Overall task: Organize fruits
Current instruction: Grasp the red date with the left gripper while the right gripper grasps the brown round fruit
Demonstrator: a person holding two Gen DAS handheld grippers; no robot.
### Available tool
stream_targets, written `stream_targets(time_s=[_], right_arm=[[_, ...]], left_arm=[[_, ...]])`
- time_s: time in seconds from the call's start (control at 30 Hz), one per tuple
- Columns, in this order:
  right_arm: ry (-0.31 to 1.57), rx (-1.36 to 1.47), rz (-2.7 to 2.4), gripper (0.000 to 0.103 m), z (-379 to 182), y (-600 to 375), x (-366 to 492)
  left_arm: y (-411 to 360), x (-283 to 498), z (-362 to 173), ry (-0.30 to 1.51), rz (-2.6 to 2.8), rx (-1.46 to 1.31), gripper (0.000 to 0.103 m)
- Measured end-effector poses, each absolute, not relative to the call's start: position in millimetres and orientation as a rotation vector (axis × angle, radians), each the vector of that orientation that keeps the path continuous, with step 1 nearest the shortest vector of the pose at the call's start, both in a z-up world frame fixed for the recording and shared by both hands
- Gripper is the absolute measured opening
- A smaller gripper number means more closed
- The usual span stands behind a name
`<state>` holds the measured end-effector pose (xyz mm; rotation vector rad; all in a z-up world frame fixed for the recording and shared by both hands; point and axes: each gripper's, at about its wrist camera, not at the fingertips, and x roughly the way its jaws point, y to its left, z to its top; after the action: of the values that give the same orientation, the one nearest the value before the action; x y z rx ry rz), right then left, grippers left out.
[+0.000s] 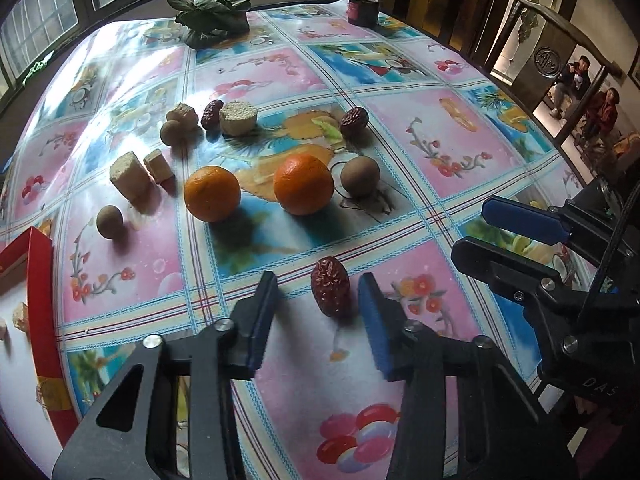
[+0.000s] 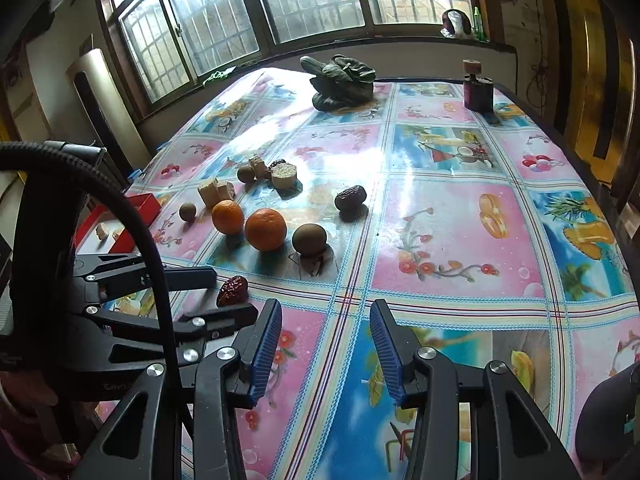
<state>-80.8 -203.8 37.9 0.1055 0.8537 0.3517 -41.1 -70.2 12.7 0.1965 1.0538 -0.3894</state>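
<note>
While the left tongs [image 1: 318, 304] stand apart around a wrinkled dark-red dried date [image 1: 330, 291], pads on either side and not visibly pressing it, the right tongs [image 2: 326, 344] hang apart and empty over bare cloth just to the date's right. Beyond that date lie two round orange mandarins [image 1: 212, 193], three small brown longan-like balls [image 1: 359, 178], two further dried dates [image 1: 354, 121] and several pale crumbly cake blocks [image 1: 130, 178], all scattered and unsorted. Left of the date, at the counter's edge, sits an open red cardboard box [image 1: 40, 276] holding only a few pale scraps. Judging from this, sorting has barely begun: nearly every fruit remains loose, and the near date appears to be the piece in hand. A glossy plastic cloth printed with pink floral and blue fruit squares covers the counter [image 2: 440, 216]. Far beyond the date rest a bunch of dark leafy greens [image 2: 340, 80] and a small dark jar [image 2: 476, 88], beneath barred windows [image 2: 280, 0].
</note>
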Motion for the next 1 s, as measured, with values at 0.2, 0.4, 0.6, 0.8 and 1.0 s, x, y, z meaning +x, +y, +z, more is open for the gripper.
stream_targets(time_s=[0.2,0.4,0.6,0.8,1.0], right_arm=[[0.863,0.077,0.382,0.044,37.3,-192.8,-71.3],[0.883,0.017,0.399,0.044,34.6,-177.0,-48.9],[0.914,-0.065,0.396,0.044,25.3,-163.6,-19.3],[0.923,-0.108,0.394,0.026,19.8,-159.7,-2.8],[0.919,-0.095,0.376,0.026,23.0,-163.0,-12.2]], left_arm=[[-56.4,-37.8,14.0,1.059,-0.385,0.152,0.018],[-45.4,-41.2,20.7,1.037,-0.361,0.145,0.018],[-33.8,-39.5,24.3,1.038,-0.346,0.123,0.018],[-24.3,-38.1,23.5,1.047,-0.331,0.106,0.018],[-19.2,-38.0,24.9,1.048,-0.322,0.093,0.018]])
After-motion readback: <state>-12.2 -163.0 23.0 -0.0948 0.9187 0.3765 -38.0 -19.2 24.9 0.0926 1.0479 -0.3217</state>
